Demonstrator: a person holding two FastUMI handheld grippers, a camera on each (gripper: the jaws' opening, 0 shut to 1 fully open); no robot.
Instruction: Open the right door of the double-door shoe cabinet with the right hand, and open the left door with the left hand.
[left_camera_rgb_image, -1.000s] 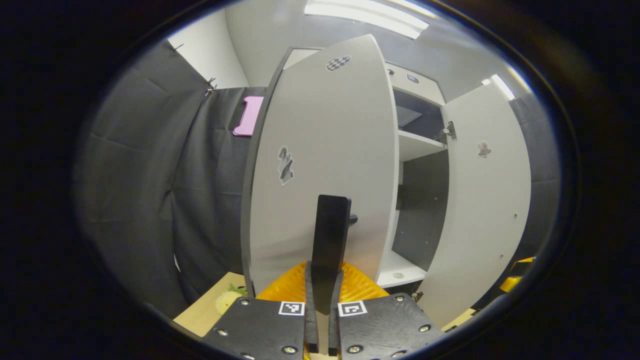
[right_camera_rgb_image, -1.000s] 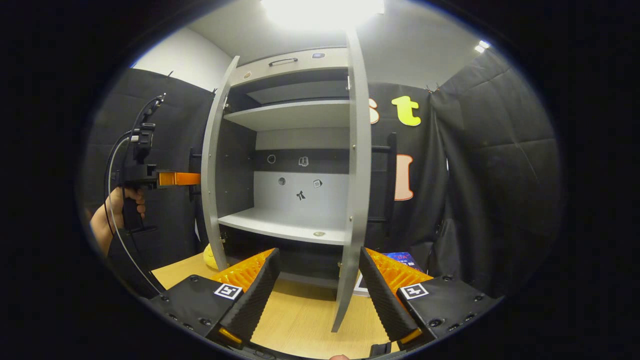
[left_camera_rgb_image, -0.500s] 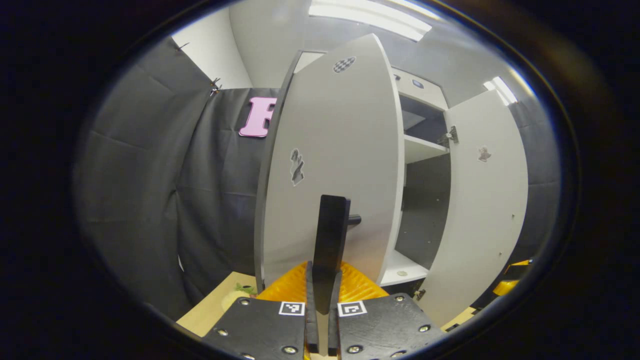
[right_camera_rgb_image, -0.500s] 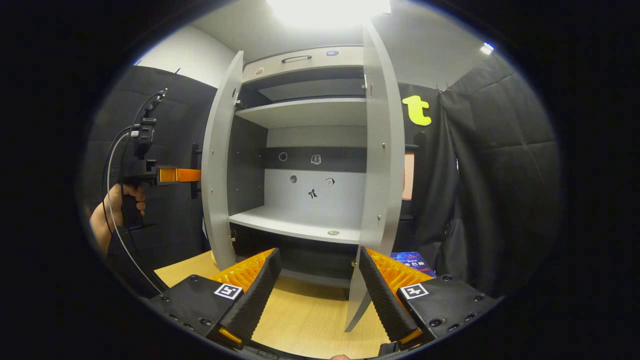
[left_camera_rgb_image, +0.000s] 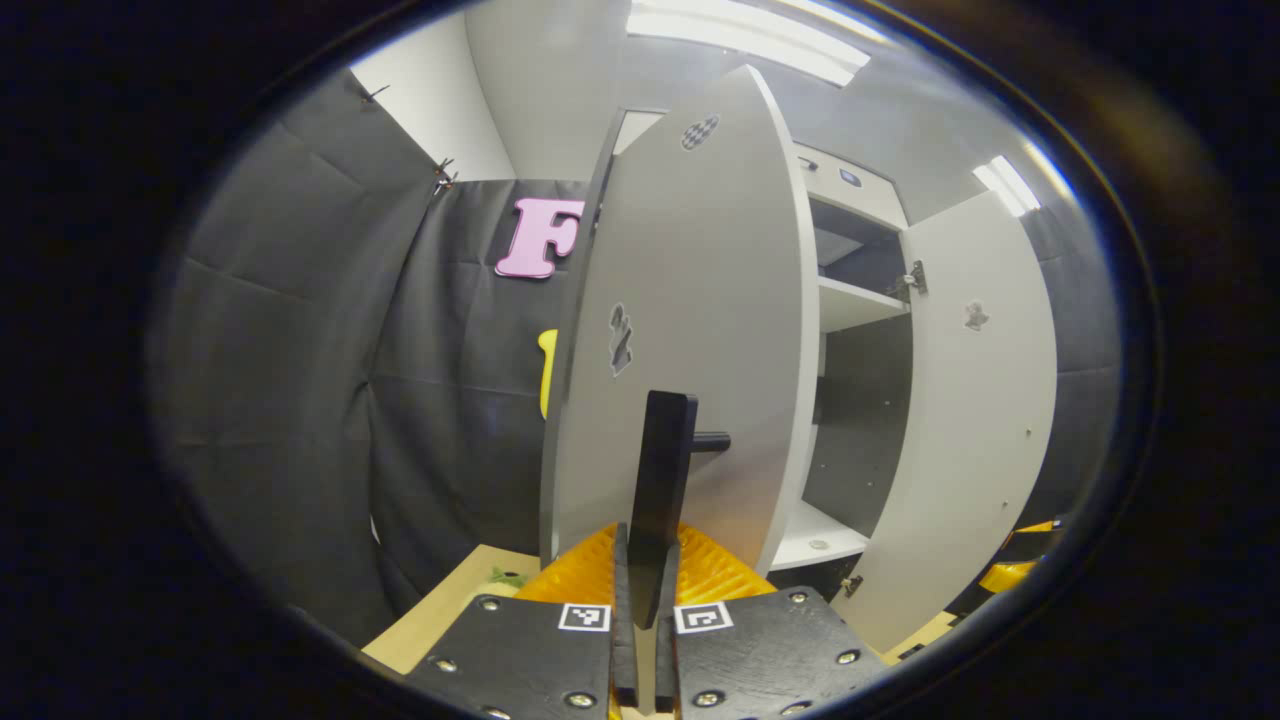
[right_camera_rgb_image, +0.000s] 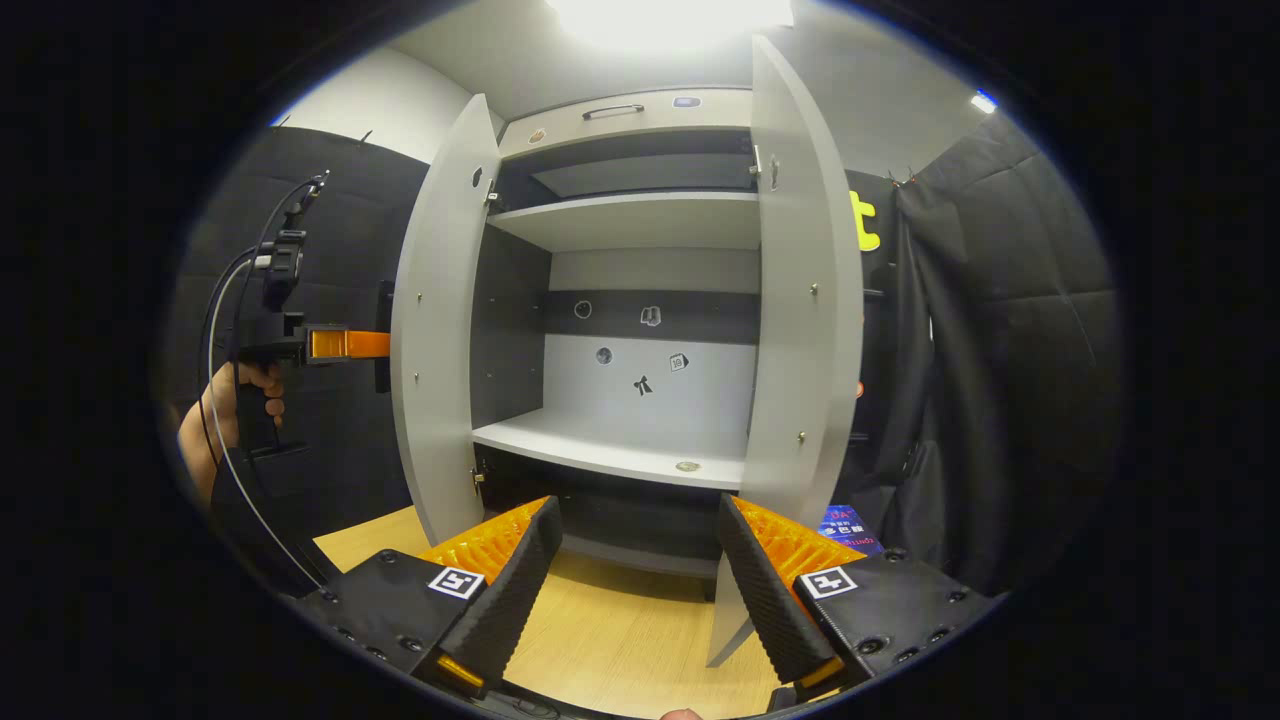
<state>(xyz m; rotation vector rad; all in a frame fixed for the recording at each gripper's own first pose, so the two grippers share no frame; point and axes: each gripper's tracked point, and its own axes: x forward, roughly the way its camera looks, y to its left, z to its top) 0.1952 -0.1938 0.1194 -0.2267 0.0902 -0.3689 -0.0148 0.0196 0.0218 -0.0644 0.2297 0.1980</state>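
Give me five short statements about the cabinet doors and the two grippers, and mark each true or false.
1. The left gripper is clamped on the black handle of the left door. True.
2. The right gripper grips the right door. False: its fingers stand apart, holding nothing.
3. Both doors are shut. False: both stand open, the shelves showing between them.
4. A hand holds the left gripper beside the left door. True.
5. Shoes fill the lower shelf. False: only a small round thing lies there.

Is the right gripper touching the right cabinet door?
Apart. In the right gripper view the right gripper hangs open, and wooden table shows between its fingers and the right door.
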